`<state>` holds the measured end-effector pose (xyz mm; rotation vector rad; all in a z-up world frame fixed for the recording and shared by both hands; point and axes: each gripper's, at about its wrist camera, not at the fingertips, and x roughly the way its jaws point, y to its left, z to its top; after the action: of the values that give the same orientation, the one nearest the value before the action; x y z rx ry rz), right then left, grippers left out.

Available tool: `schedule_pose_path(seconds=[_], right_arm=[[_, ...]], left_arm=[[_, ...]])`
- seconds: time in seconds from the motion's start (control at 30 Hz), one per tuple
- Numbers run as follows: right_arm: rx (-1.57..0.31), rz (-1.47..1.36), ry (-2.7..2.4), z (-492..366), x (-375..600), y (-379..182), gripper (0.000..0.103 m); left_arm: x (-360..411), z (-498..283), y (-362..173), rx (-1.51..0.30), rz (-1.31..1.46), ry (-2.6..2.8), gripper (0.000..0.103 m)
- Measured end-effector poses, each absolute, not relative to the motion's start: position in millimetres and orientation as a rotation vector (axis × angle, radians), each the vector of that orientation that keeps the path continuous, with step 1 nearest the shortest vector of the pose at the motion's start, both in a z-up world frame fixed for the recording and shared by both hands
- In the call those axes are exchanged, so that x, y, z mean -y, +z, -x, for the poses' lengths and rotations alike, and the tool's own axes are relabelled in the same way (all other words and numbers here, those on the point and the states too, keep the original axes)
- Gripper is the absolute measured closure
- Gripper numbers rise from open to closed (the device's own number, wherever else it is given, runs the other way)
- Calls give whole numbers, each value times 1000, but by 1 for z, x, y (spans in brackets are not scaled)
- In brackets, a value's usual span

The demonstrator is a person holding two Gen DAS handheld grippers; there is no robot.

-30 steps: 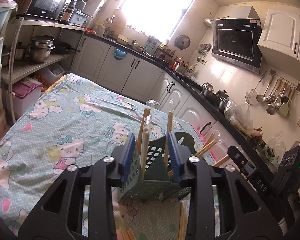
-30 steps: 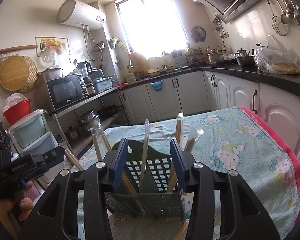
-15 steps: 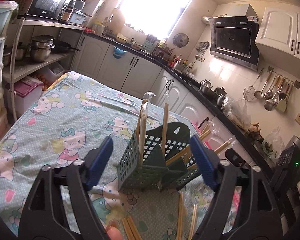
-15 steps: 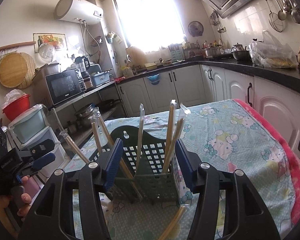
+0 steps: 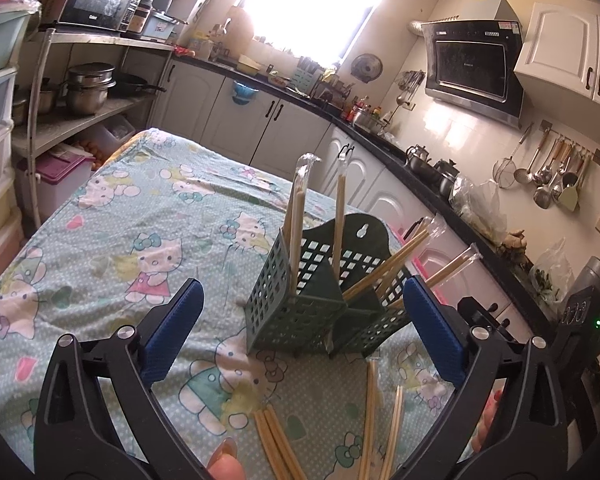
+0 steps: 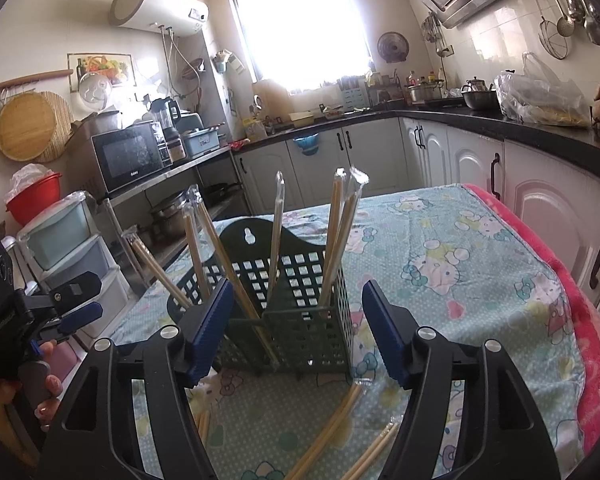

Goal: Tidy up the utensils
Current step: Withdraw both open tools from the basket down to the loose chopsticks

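Note:
A dark green slotted utensil basket (image 5: 324, 304) stands upright on the Hello Kitty tablecloth (image 5: 112, 248); it also shows in the right wrist view (image 6: 296, 312). Several plastic-wrapped chopstick pairs (image 5: 300, 220) stand in its compartments, also seen from the right wrist (image 6: 336, 236). More wrapped chopsticks lie loose on the cloth in front (image 5: 376, 416) (image 6: 336, 416). My left gripper (image 5: 300, 328) is open wide and empty, just short of the basket. My right gripper (image 6: 296, 332) is open and empty, its jaws either side of the basket without touching.
The table's pink-edged right side (image 6: 580, 320) runs close to white cabinets (image 6: 540, 208). A shelf rack with pots (image 5: 84, 88) and plastic drawers (image 6: 68, 248) stands past the far side. My left gripper shows in the right wrist view (image 6: 64, 308).
Both grippers opened and let go of the basket, then drew back from it. The left opened much wider. The basket now stands free on the cloth.

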<state>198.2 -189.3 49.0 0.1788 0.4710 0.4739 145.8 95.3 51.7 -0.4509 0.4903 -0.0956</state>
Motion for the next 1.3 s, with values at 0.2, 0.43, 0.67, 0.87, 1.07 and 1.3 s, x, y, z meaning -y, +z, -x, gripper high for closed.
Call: schedule_pose_path(seconds=[0.2,0.43,0.67,0.87,1.07,1.3], right_arm=[[-500,-170,485,-194,189,41,37],[-530,-148,504,-187,186,31,36],[-564,-127,524,-178,183,24,36],[-587,-106,539,-173,182,18,36],[-610,-86,547,-168,181,12,36],[-637,-78,549,-163,183,4,36]], left_arm=[[-97,-142,45,-511,454,-83,11],[-99,-138,37,-532,456,-68,11],[-100,-135,27,-562,463,-56,11],[-97,-133,19,-596,446,-51,11],[-96,-131,7,-634,445,-53,11],[-93,-126,-7,-680,423,-48,17]])
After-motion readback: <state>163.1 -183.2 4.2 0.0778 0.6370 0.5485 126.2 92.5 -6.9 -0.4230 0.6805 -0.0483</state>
